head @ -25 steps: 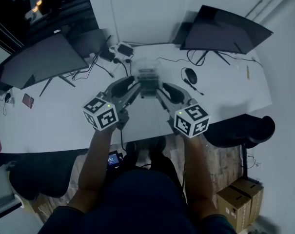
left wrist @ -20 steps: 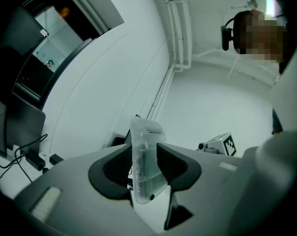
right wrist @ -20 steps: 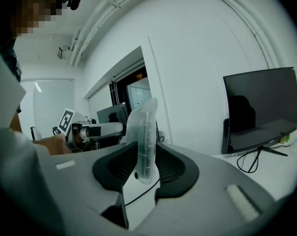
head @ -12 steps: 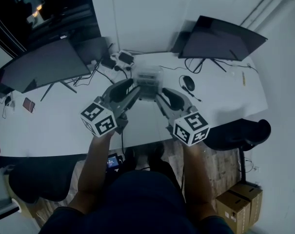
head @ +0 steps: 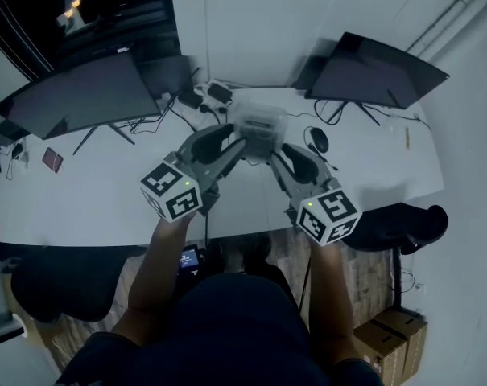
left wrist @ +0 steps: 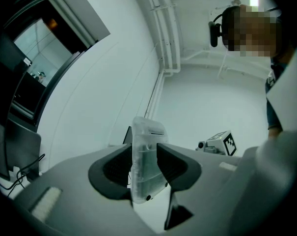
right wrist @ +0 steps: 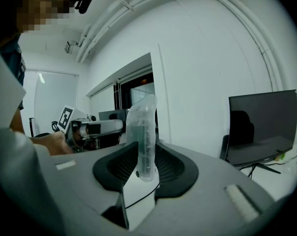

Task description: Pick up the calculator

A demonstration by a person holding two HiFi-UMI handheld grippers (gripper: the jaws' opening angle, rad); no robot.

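Note:
The calculator (head: 257, 127) is a pale, see-through-cased slab held in the air above the white desk (head: 90, 207), between both grippers. My left gripper (head: 240, 144) grips its left edge and my right gripper (head: 276, 149) its right edge. In the left gripper view the calculator (left wrist: 147, 156) stands on edge between the two dark pads (left wrist: 172, 163), which press on it. The right gripper view shows the same: the calculator (right wrist: 143, 132) is clamped upright between the pads (right wrist: 170, 167). Each gripper's marker cube sits near the person's hands.
A dark monitor (head: 74, 95) stands at the left of the desk and another monitor (head: 380, 71) at the right. A mouse (head: 318, 141), a power strip (head: 215, 93) and cables lie behind the calculator. A black chair (head: 404, 223) and cardboard boxes (head: 396, 328) are at the right.
Both grippers have risen together with the calculator clamped between them. It now hangs higher above the desk and nearer the head camera.

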